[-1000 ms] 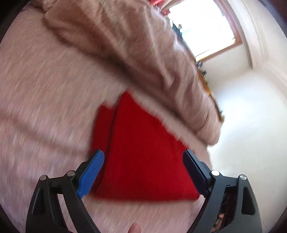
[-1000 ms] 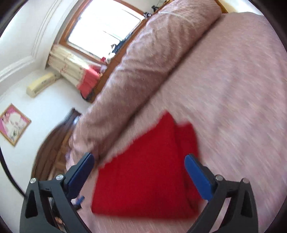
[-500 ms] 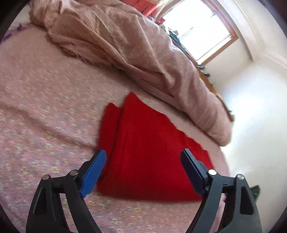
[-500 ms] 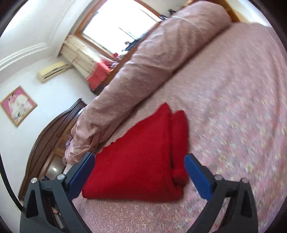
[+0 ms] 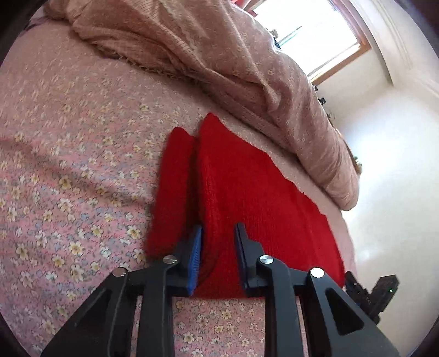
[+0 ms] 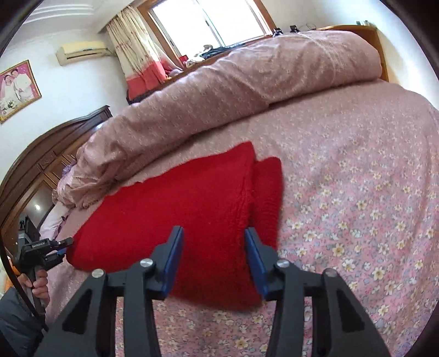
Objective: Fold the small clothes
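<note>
Two grippers meet your folded red knit [image 5: 247, 192] on the floral pink bed [image 5: 68, 178], near the rolled quilt [image 6: 233, 90] below the far window [image 6: 208, 19]: left gripper [image 5: 218, 252] just clamped on its near edge, right gripper [image 6: 214, 255] closing around it.

The near edge of the folded red knitted garment [image 5: 247, 192] is hidden behind the black gripper fingers [image 5: 248, 258]. Whether the blue pads press the knit cannot be determined. The pink floral bedspread [image 6: 356, 192] is cut off by the frame edges.
</note>
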`<state>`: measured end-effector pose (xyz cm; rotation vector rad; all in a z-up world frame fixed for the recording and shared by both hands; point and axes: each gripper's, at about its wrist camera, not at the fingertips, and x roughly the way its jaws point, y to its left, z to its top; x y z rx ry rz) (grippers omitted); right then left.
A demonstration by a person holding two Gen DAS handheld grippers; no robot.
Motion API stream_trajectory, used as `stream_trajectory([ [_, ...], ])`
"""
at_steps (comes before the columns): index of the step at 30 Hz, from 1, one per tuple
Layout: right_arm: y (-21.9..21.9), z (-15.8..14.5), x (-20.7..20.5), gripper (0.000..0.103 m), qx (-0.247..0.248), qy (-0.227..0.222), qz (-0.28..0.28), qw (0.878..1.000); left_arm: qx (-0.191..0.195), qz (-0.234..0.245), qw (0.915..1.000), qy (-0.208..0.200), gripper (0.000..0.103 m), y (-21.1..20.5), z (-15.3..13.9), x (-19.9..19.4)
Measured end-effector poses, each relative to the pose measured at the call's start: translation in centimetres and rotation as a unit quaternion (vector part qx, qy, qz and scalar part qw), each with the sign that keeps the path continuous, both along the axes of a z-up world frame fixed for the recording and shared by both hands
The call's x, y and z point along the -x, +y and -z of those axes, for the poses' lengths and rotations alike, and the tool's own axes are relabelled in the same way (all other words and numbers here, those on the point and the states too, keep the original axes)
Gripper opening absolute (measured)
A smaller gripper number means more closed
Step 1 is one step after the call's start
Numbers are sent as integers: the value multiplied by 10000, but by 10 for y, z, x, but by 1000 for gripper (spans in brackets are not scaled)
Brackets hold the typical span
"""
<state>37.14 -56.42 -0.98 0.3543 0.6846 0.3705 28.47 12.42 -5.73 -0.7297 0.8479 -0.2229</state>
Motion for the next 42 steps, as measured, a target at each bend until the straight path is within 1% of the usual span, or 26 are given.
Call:
stream_trajectory([
  [1, 0, 2, -2, 48, -46, 59, -43, 10000, 109, 16, 9999, 46, 16, 2, 3, -1],
  [2, -1, 5, -4, 48, -93, 163, -64, 9998, 209, 64, 9997, 141, 20, 4, 6, -4],
  [3, 0, 7, -5, 48, -114, 237, -55, 9996, 207, 65, 9996, 193, 24, 5, 7, -4],
  [7, -1, 14, -11, 47, -235, 298, 23, 9993, 57, 109, 9998, 123, 24, -4, 9, -11],
  [8, -2, 13, -10, 41, -283, 292, 18, 9992, -67, 103, 9999, 80, 21, -7, 7, -9],
  [9, -3, 12, -8, 31, -325, 252, 19, 9992, -203, 75, 9998, 50, 9, -9, 4, -6],
  [10, -3, 10, -7, 11, -296, 209, 50, 9993, -317, 45, 9995, 46, 4, -9, 2, -3],
  [12, -5, 8, -3, 11, -198, 182, 116, 9996, -278, -17, 9996, -38, 3, -4, 0, 6],
  [15, -12, 8, 2, 10, -513, 267, 107, 9983, -138, -145, 9998, -83, 3, 7, -1, 17],
  [17, -16, 6, 8, 10, -577, 251, 116, 9980, -36, -195, 9998, -75, 3, 12, -1, 21],
  [21, -16, 8, 6, 12, -395, 376, 233, 9982, -175, -149, 9997, 11, 3, 10, 3, 22],
  [22, -13, 9, 3, 15, -299, 388, 269, 9984, -207, -131, 9997, 41, 3, 8, 3, 19],
  [23, -11, 11, 1, 24, -193, 389, 304, 9986, -241, -129, 9996, 85, 3, 7, 3, 19],
  [24, -10, 12, -1, 28, -126, 405, 331, 9986, -218, -130, 9996, 116, 5, 7, 4, 17],
  [25, -11, 12, -1, 39, -92, 398, 365, 9985, -185, -119, 9996, 172, 7, 7, 4, 16],
  [26, -13, 12, -1, 59, -87, 403, 433, 9982, -138, -109, 9995, 278, 15, 10, 3, 15],
  [27, -17, 12, 0, 67, -115, 441, 546, 9975, -105, -123, 9994, 319, 24, 15, 3, 18],
  [28, -24, 13, 2, 72, -273, 480, 623, 9965, -72, -148, 9993, 347, 29, 18, 2, 19],
  [29, -32, 15, 3, 79, -562, 574, 665, 9945, -20, -188, 9989, 429, 42, 22, 2, 19],
  [30, -40, 19, 2, 83, -953, 814, 689, 9897, 80, -172, 9985, 505, 57, 24, 4, 19],
  [31, -48, 26, 2, 86, -1489, 1127, 638, 9803, 228, -110, 9981, 560, 63, 25, 6, 18],
  [32, -53, 30, 5, 86, -1907, 1243, 571, 9721, 541, -7, 9964, 659, 67, 25, 14, 18],
  [34, -56, 31, 12, 87, -2281, 1219, 515, 9646, 881, 49, 9923, 875, 67, 23, 26, 18],
  [37, -52, 38, 16, 88, -2963, 1336, 189, 9455, 813, -19, 9937, 771, 69, 19, 26, 21],
  [38, -48, 41, 15, 89, -3112, 1367, 106, 9404, 813, -16, 9939, 743, 72, 17, 25, 20],
  [42, -35, 42, 9, 91, -2887, 1374, 83, 9475, 962, -55, 9934, 615, 75, 9, 26, 9],
])
